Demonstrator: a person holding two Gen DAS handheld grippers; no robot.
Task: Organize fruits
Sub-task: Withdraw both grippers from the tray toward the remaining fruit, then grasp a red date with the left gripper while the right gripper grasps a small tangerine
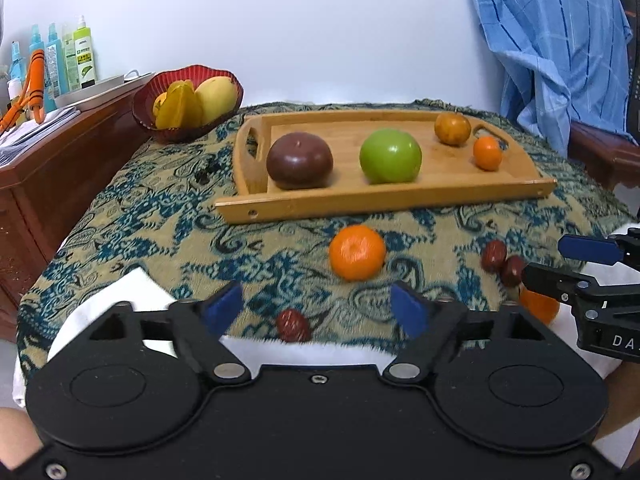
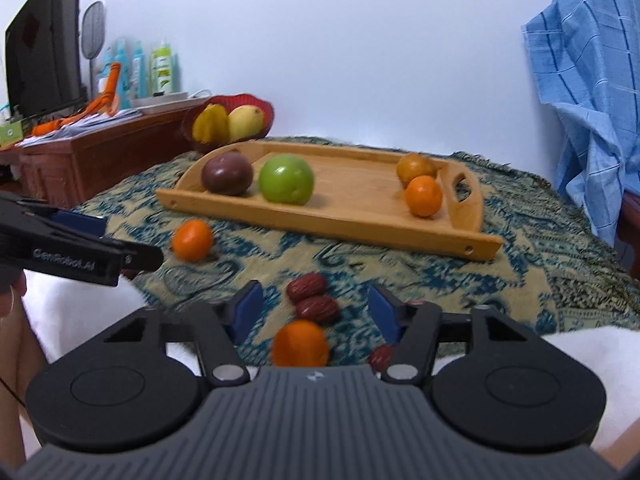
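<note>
Left gripper (image 1: 318,308) and right gripper (image 2: 316,312) held spread wide, grasping nothing, nearest of all before the wooden tray (image 1: 384,196). Loose on the patterned cloth (image 1: 160,216) before the tray: orange (image 2: 300,343), two red dates (image 2: 312,298), further orange (image 1: 357,252). Inside the tray: dark purple fruit (image 1: 299,161), green apple (image 1: 390,156), two small orange fruits (image 1: 487,153). Left beyond the tray: red bowl (image 1: 148,110) of yellow fruit.

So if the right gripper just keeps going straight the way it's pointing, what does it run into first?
Probably the orange lying low between the open right gripper fingers. Just beyond it sit two red dates touching each other on the patterned cloth. Depth is hard to judge here, so the gripper might pass above the orange.
</note>
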